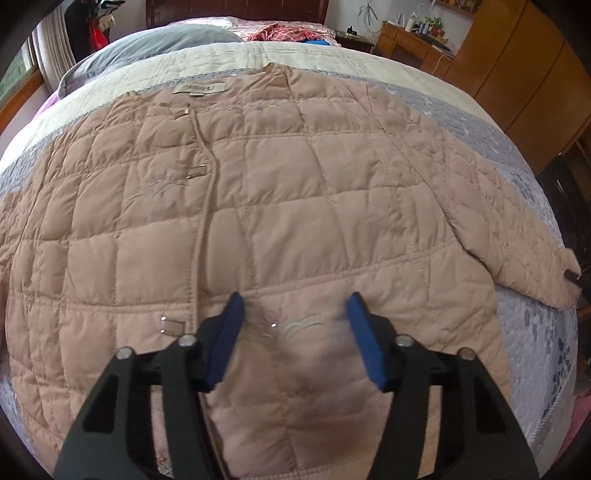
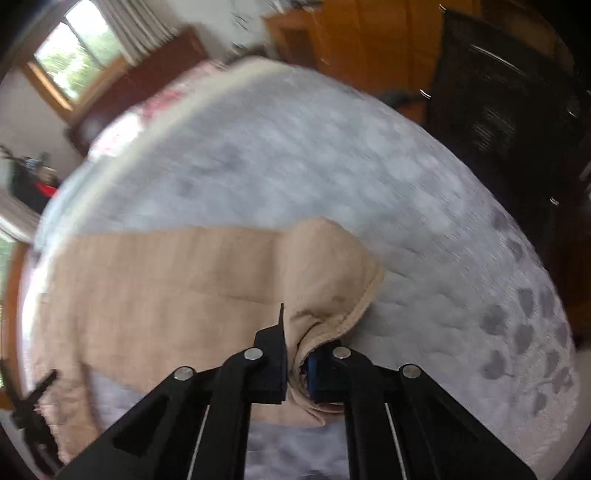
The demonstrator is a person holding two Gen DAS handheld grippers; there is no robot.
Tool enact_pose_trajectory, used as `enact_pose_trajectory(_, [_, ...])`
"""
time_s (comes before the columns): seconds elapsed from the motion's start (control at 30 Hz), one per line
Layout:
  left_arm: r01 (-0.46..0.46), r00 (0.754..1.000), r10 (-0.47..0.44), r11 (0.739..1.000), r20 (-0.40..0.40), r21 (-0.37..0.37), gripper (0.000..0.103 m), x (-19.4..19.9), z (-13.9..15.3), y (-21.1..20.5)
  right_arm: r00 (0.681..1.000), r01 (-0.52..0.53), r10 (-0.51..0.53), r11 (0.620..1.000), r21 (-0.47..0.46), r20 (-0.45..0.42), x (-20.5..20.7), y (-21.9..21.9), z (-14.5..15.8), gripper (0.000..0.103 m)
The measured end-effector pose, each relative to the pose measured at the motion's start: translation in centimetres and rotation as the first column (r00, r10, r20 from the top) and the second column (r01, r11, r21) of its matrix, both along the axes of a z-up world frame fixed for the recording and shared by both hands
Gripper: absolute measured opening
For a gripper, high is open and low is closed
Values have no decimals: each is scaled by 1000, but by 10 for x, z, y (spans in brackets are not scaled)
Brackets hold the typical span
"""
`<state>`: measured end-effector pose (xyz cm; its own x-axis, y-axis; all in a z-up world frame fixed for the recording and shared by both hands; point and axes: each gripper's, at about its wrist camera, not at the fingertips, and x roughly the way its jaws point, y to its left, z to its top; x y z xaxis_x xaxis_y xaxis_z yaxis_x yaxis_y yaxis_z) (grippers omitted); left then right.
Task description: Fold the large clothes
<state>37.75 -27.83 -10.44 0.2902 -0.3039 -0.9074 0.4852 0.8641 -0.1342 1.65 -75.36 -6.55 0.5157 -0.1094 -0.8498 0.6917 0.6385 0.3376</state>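
Garment: a tan quilted jacket lies spread flat, front up, across the bed, collar at the far end and hem at the near edge.
Bedding: a grey-lilac floral quilt covers the bed under the jacket; pillows and a red checked cloth sit well beyond the collar.
Right sleeve end: the cuff reaches out toward the right edge of the bed; in the right wrist view it is bunched and drawn up into the tool.
Right gripper: clamped on the cuff, with fabric pinched between the black finger and the blue pad.
Left gripper: hovering above the lower front panel near the closure, blue pads apart with only jacket surface showing between them; the blur there leaves it unclear whether the tips touch the cloth, and nothing is pinched.
Step in hand: by my reading, the first fold, bringing the right sleeve in over the body.
Next move calls for: carrying the cuff leftward across the chest and laying it flat, while the left tool either presses the body down or takes the hem so the jacket does not slide.
Risk: puffy, slippery fabric may drag the whole garment along.
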Motion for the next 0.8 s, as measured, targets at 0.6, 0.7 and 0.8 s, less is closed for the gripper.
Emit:
enact_pose_trajectory(0.6, [-2,1000,2,1000,-10,-28,28,-7,11,42,909,-415,417,906,-85,6,177,188,17,7])
enact_pose_trajectory(0.7, [-5,1000,5,999,-17,-33,29,-5,9,44,893,-449,448,892,-54,-36,187,195,-4,12])
enact_pose_trajectory(0.8, [-7,1000,6,999,-19,-37,32,-6,10,43,873,-488,488,873,-21,4,185,201,-7,31])
